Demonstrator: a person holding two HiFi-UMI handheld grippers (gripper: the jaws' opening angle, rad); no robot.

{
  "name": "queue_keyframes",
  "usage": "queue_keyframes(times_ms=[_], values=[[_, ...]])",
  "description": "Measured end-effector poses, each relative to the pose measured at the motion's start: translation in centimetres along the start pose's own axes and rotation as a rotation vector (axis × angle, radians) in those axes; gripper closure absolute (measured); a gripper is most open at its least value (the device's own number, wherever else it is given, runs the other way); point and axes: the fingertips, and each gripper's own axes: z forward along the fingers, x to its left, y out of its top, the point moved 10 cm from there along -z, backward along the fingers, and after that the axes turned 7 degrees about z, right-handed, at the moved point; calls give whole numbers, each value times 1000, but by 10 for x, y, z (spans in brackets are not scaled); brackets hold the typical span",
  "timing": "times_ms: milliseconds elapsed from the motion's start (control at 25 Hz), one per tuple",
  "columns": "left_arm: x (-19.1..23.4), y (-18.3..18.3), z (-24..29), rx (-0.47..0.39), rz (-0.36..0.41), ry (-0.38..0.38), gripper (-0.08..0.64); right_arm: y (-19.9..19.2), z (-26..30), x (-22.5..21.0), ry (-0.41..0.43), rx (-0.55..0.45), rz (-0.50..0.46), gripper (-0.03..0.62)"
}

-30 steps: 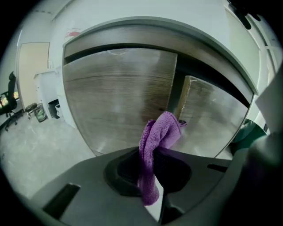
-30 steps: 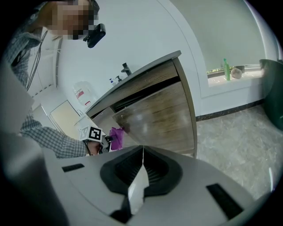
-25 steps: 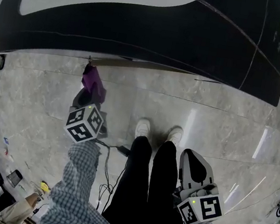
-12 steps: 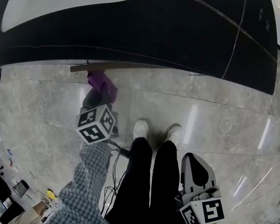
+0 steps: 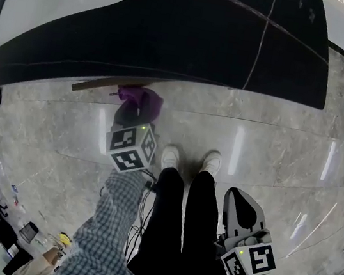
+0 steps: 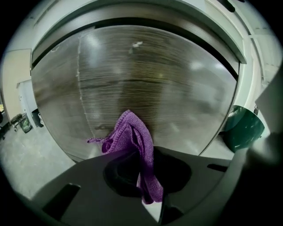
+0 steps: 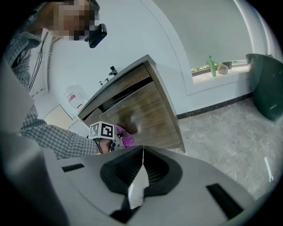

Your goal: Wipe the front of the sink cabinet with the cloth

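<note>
Left gripper view: left gripper [image 6: 148, 183], jaws clamped on cloth [image 6: 132, 137], has slid rightward along cabinet front [image 6: 146, 75]; wiping underway; right gripper [image 7: 140, 176] jaws together, empty

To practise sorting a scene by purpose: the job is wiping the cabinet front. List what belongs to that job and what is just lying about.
Job: purple cloth, cabinet front, left gripper holding the cloth.
Lying about: green bin, green bottle.
</note>
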Motion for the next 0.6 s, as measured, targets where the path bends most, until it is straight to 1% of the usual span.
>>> queue_keyframes(times_ms=[240, 400, 600], values=[[-37, 5, 12, -2, 2, -49, 506, 3, -4, -17, -13, -14, 27, 574], [-59, 10, 17, 2, -21, -81, 506, 4, -8, -26, -21, -17, 43, 574], [-92, 18, 23, 1, -5, -145, 506, 4, -14, -36, -29, -15, 67, 574]])
